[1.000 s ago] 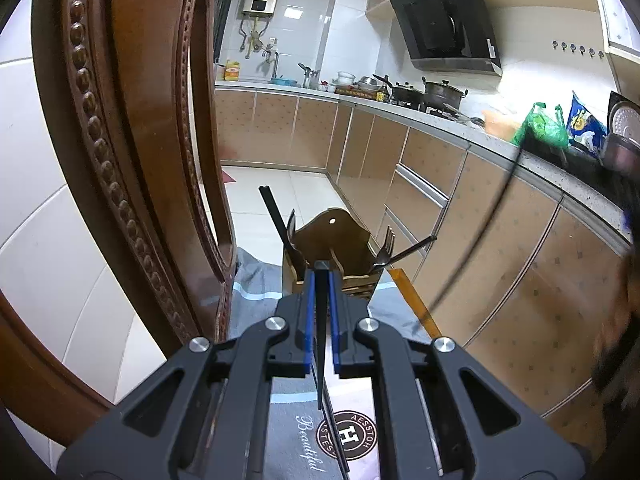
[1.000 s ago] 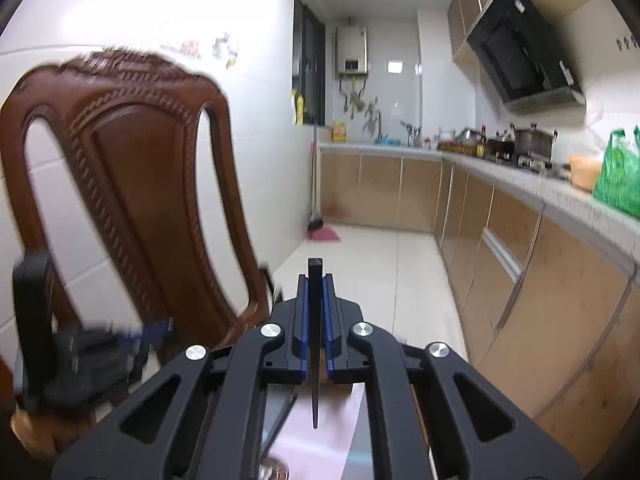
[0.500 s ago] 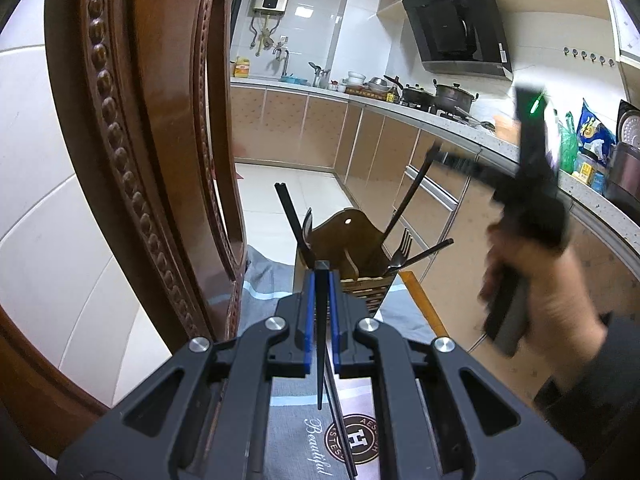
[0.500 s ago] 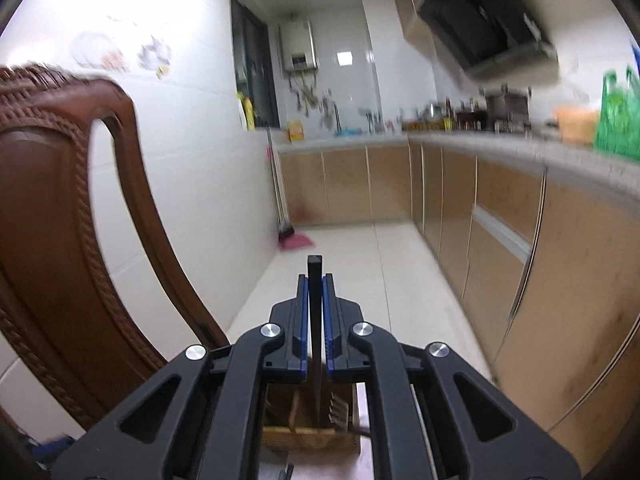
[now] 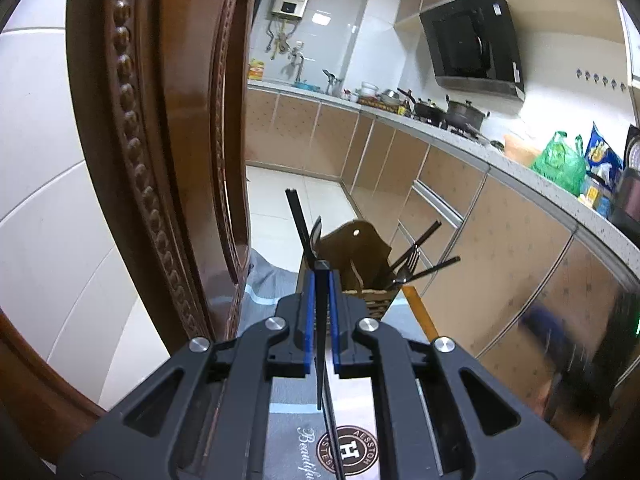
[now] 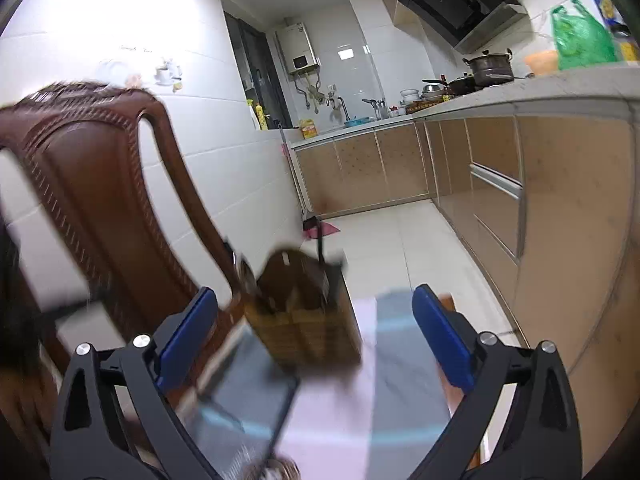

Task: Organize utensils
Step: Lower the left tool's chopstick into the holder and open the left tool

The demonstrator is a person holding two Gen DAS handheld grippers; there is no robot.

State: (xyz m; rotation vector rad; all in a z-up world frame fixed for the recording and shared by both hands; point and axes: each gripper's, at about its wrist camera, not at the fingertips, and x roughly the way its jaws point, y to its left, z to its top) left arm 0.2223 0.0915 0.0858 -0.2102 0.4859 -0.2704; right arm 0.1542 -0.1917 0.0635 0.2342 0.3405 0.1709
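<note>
- Two hand-held grippers are in use over a cloth-covered surface [image 5: 280,292]; the left hand-held gripper [image 5: 320,320] has its blue pads pressed together on a thin black chopstick [image 5: 320,344], which stands roughly upright between them, its top poking just above the fingertips and its lower end hanging below the pads.
- A second thin black stick [image 5: 332,428] runs down from near the held chopstick toward the bottom edge of the left wrist view; I cannot tell whether it is also gripped.
- Straight ahead of the left hand-held gripper, just beyond its tips, stands the wooden utensil holder [image 5: 356,248] on the surface, beside the carved wooden chair back [image 5: 160,160].
- Several utensils already stand in that holder: a black chopstick [image 5: 298,220] leaning left, a dark spoon-like piece [image 5: 316,232] next to it, and forks [image 5: 412,260] with more black chopsticks [image 5: 436,268] leaning right.
- The left hand-held gripper points slightly downward toward the holder.
- The right hand-held gripper [image 6: 316,320] has its jaws opening, blue pads wide apart, with nothing pressed between them.
- The utensil holder [image 6: 304,320] lies ahead of it, seen between the fingers but beyond them, blurred.
- The right hand-held gripper tilts a little downward over the striped cloth [image 6: 400,360].
</note>
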